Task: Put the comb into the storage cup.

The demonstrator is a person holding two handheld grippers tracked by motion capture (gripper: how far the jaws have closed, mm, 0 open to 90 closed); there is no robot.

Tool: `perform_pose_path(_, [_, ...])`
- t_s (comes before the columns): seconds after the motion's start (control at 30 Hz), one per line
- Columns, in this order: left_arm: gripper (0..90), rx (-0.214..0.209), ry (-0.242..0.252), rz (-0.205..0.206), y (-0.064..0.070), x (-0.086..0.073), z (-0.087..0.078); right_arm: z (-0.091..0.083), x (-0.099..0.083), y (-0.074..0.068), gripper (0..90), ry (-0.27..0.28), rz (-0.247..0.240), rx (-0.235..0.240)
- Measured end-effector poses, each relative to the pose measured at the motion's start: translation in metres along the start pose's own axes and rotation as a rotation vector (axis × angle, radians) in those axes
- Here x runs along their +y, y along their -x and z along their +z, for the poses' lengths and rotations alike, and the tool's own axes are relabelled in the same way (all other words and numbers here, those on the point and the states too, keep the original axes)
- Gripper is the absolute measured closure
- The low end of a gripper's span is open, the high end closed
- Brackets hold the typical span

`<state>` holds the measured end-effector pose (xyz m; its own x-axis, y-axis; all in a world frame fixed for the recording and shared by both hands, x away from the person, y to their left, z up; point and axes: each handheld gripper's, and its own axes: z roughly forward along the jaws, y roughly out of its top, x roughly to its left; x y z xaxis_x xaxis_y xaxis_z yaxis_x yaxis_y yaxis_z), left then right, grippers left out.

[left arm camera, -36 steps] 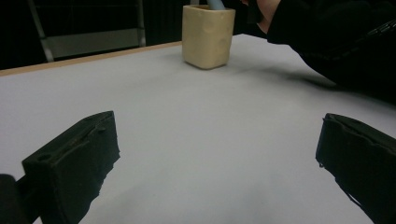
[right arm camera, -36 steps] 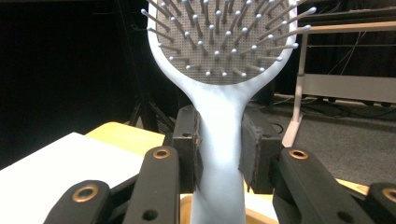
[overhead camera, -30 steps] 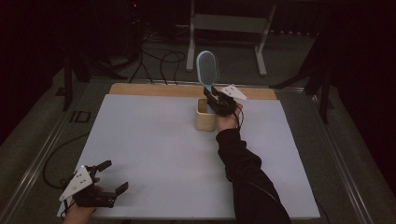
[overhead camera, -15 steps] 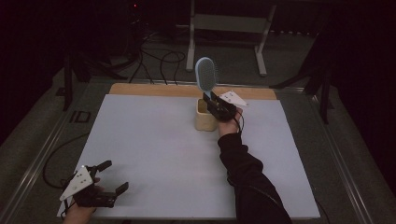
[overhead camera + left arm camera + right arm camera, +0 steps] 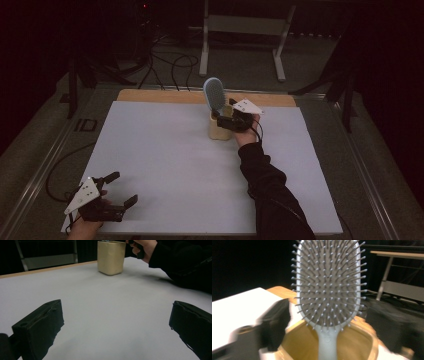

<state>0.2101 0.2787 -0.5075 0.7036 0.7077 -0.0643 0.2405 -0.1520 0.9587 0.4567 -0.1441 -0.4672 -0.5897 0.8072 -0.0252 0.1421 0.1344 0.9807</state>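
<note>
One hairbrush [image 5: 328,287] stands handle-down in the cream cup [image 5: 218,128] near the table's [image 5: 165,165] far edge, its pale oval head upright, grey bristles tipped with little balls facing the right gripper [image 5: 231,121]. That gripper sits right beside the cup, jaws spread either side of the brush head and gripping nothing. Compared with a second ago, the brush has dropped lower into the cup and straightened up. Down at the near left corner, the left gripper [image 5: 114,189] rests wide open and empty, unmoved.
</note>
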Motion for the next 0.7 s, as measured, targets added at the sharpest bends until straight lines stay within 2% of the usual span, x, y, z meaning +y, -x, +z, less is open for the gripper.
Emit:
perform_pose_path(0.07, [0.0, 0.000, 0.001, -0.001, 0.000, 0.000, 0.000, -0.001, 0.000, -0.001, 13.1, -0.005, -0.005, -0.008])
perform_pose_path(0.17, [0.0, 0.001, 0.002, 0.000, 0.000, 0.000, 0.000, -0.002, 0.002, -0.001, 8.4, -0.014, -0.017, 0.019])
perform_pose_path(0.33, [0.0, 0.002, 0.002, 0.003, 0.000, 0.000, 0.000, -0.003, 0.005, 0.001, 8.3, -0.020, -0.009, 0.012])
perform_pose_path(0.7, [0.0, 0.003, 0.001, 0.008, 0.001, 0.001, 0.000, -0.004, 0.013, -0.001, 8.4, -0.052, -0.016, 0.039])
